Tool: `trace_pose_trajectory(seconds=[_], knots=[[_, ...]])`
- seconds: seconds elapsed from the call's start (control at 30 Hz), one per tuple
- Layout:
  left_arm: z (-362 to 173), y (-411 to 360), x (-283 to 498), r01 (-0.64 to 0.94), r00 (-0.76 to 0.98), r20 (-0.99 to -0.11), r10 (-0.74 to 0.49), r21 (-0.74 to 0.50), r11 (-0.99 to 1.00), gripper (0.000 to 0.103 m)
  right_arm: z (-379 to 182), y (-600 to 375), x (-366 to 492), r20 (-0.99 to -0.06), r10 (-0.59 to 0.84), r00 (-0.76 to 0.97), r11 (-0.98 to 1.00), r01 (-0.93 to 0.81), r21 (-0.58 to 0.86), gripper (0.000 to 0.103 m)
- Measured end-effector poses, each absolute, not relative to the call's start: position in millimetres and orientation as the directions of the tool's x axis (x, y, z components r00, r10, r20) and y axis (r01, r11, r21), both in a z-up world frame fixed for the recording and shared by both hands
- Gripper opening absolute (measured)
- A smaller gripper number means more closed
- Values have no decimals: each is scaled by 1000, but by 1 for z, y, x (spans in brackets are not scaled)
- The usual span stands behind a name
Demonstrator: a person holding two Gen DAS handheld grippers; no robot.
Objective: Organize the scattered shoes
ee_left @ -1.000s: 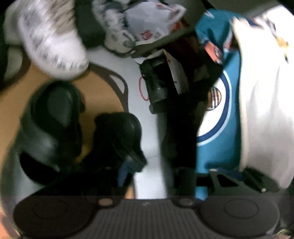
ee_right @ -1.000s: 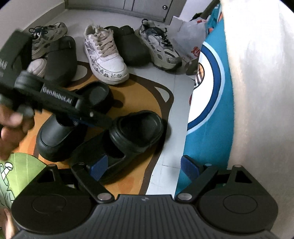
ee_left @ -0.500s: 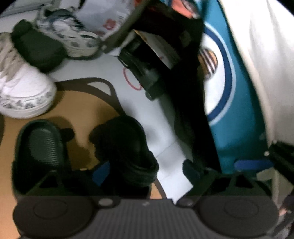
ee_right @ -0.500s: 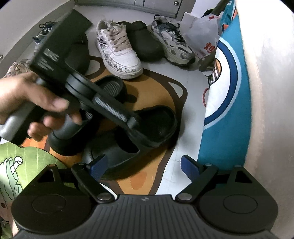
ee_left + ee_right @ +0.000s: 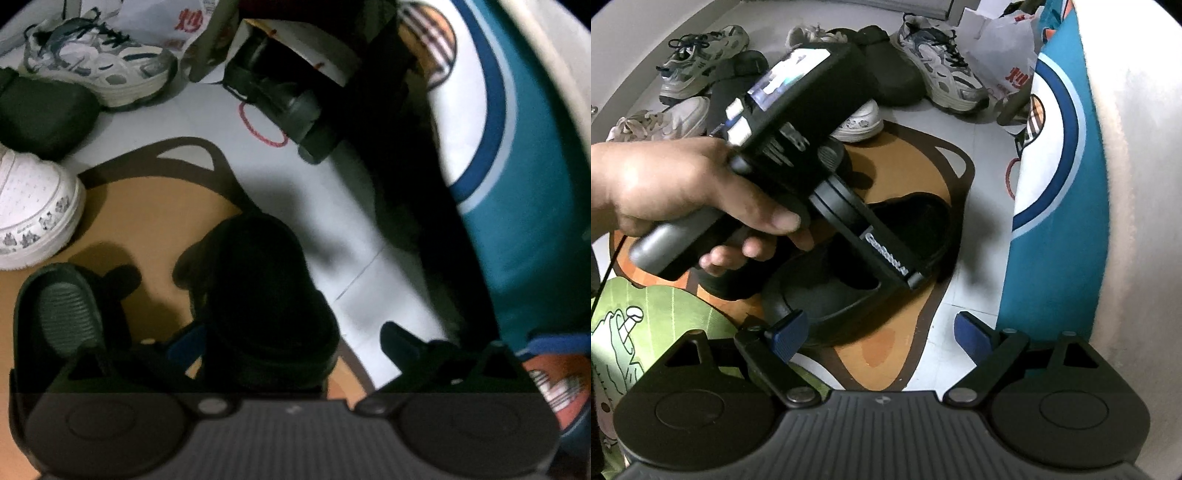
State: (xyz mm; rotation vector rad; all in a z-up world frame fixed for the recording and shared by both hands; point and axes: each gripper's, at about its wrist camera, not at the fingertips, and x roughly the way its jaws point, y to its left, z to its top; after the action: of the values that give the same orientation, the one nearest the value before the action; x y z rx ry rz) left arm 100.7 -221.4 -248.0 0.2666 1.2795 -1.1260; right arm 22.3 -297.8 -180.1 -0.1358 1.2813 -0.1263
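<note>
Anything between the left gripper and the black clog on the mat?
Nothing visible. The left gripper, opening, has the black clog between its fingers, no pressing visible. The second clog lies beside it, outside the gap.

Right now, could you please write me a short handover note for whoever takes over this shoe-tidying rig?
Left gripper: its jaws are opening, straddling the black clog on the orange mat; the pads do not press on it.
Right gripper: open, holding nothing, hanging above the same clog.
The second black clog lies beside the first on the mat.
Farther back on the floor: a white sneaker, a grey running shoe and a dark slipper, loosely grouped.
Done: both clogs lie side by side.
Left: likely to pair and line up the other shoes.
</note>
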Motion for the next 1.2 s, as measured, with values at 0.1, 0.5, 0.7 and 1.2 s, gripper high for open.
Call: trace_pose_trajectory(seconds=[0.1, 0.5, 0.7, 1.2], knots=[[-256, -225, 98, 772, -107, -868, -485, -380, 509, 95, -180, -297, 22, -945, -163, 283, 986, 15, -165, 90], [-252, -206, 105, 618, -14, -857, -516, -413, 669, 82, -181, -295, 23, -943, -163, 289, 986, 5, -169, 90], [-243, -202, 99, 536, 12, -857, -515, -429, 727, 82, -181, -294, 22, -940, -172, 293, 984, 2, -179, 90], [-256, -209, 89, 466, -32, -858, -513, -466, 752, 84, -180, -293, 20, -938, -180, 297, 982, -4, -190, 90]])
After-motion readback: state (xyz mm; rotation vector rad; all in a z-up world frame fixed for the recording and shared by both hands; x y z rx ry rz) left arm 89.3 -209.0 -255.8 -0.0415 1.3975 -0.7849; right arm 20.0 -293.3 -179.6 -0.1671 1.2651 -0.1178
